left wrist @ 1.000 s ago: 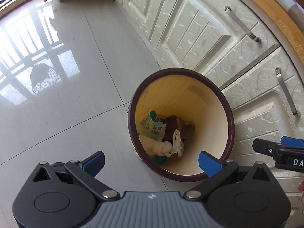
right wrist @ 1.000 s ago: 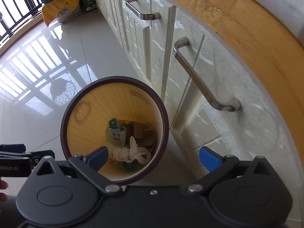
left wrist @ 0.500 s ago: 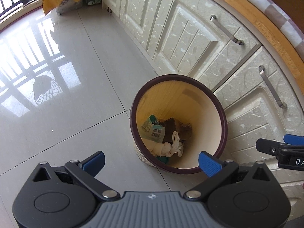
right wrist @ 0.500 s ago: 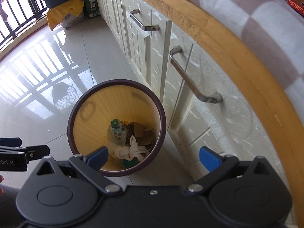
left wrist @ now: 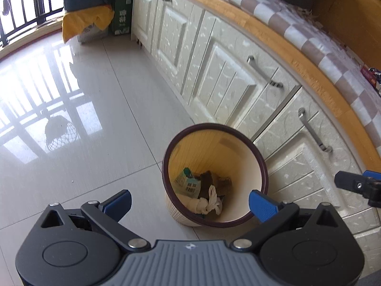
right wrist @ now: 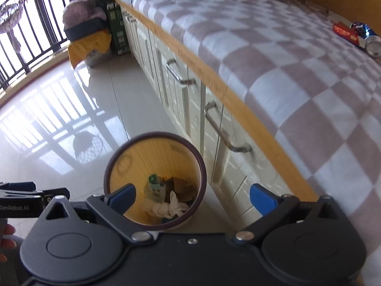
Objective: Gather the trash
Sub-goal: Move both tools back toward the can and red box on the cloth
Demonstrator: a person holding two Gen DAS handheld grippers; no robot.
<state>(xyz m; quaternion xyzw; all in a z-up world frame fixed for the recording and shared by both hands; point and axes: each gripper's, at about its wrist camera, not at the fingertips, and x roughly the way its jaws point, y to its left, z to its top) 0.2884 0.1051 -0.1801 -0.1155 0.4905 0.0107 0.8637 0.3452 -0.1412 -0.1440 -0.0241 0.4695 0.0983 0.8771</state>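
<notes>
While both tools are held above the glossy pale tiled floor (left wrist: 100, 128), nothing is gripped by either. The left gripper (left wrist: 189, 201) is seen with its blue-padded fingers (left wrist: 118, 202) spread wide, and no object is touched by the pads; the floor and the bin are framed in the gap between them. The right gripper (right wrist: 193, 196) is likewise spread to a wide opening, its blue fingertips (right wrist: 262, 199) bare and clear of everything.

The round cream waste bin with a dark maroon rim (left wrist: 260, 164) is set on the floor just beside the cream panelled cabinet fronts with metal bar handles (left wrist: 223, 81). Inside it, collected rubbish is seen: a knotted white plastic bag (left wrist: 209, 205), a green-and-white printed packet (left wrist: 188, 183) and crumpled brown pieces (left wrist: 215, 182). In the right wrist view the same bin (right wrist: 202, 178) is seen below the left fingertip of that tool.

On the pink-and-white checked blanket (right wrist: 273, 54) spread over the wooden-edged platform above the cabinets, a dented blue-and-silver drink can (right wrist: 368, 39) is laid on its side, touching or just beside a flat red printed wrapper (right wrist: 344, 32). Both are well apart from the grippers. A yellow sack (left wrist: 85, 22) and a dark green carton (left wrist: 122, 12) are stood far along the cabinets, near the black railing (right wrist: 31, 31).
</notes>
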